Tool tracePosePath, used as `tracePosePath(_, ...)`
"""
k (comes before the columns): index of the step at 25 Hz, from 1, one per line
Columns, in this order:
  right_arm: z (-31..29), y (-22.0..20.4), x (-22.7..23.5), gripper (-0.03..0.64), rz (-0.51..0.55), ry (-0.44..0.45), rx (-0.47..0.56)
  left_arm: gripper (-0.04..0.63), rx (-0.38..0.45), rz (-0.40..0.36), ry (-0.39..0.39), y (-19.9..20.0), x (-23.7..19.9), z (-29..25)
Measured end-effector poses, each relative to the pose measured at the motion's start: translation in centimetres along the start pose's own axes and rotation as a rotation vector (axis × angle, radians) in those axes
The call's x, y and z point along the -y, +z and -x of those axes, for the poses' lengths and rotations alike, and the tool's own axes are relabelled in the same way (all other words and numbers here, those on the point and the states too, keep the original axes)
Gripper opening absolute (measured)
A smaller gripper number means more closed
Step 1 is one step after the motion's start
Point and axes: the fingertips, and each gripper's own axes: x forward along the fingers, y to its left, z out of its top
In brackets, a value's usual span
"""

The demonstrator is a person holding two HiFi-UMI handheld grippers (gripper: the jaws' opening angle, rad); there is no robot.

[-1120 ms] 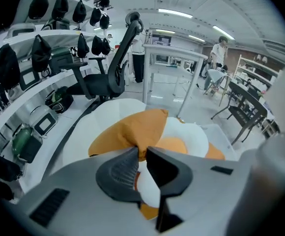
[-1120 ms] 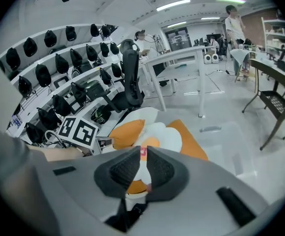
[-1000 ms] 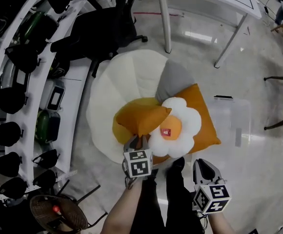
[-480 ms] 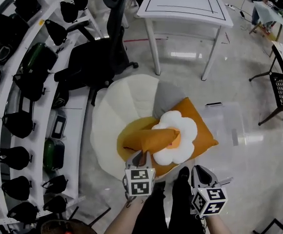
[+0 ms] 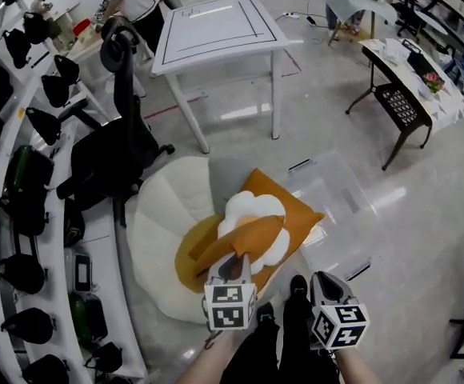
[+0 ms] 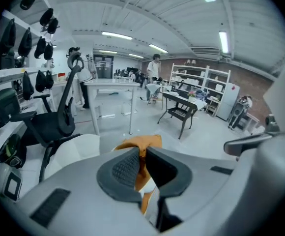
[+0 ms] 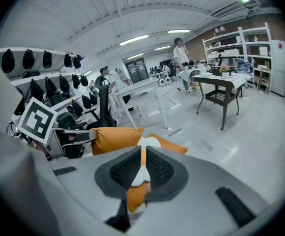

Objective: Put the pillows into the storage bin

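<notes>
My left gripper (image 5: 234, 262) (image 6: 141, 162) is shut on a corner of a small orange pillow (image 5: 246, 241) (image 6: 138, 144), which hangs lifted over the pile. Under it lie a white flower-shaped pillow (image 5: 252, 208) and a larger orange pillow (image 5: 296, 210) (image 7: 168, 142). All rest against a big white round cushion (image 5: 164, 230). The clear storage bin (image 5: 338, 202) stands on the floor right of the pile. My right gripper (image 5: 322, 280) (image 7: 142, 168) hovers low beside the person's shoes, jaws together with nothing between them. In the right gripper view the held pillow (image 7: 115, 139) shows at the left.
A black office chair (image 5: 112, 154) stands left of the cushion and a white table (image 5: 216, 30) behind it. Shelves of black gear (image 5: 24, 190) line the left side. A black metal chair (image 5: 400, 110) stands at the right, with open floor around the bin.
The left gripper has lifted the small orange pillow and swung it rightward over the flower pillow. The head view has turned, so the bin and room show more.
</notes>
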Motion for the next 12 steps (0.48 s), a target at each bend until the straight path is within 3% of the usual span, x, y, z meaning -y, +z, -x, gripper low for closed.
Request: tracePosePath(12,8.1,-1.6,11.9,0.028,-0.177,-0.217,0.085,0.04,0.042,-0.159,-0.289,4.6,18.0,-3.4)
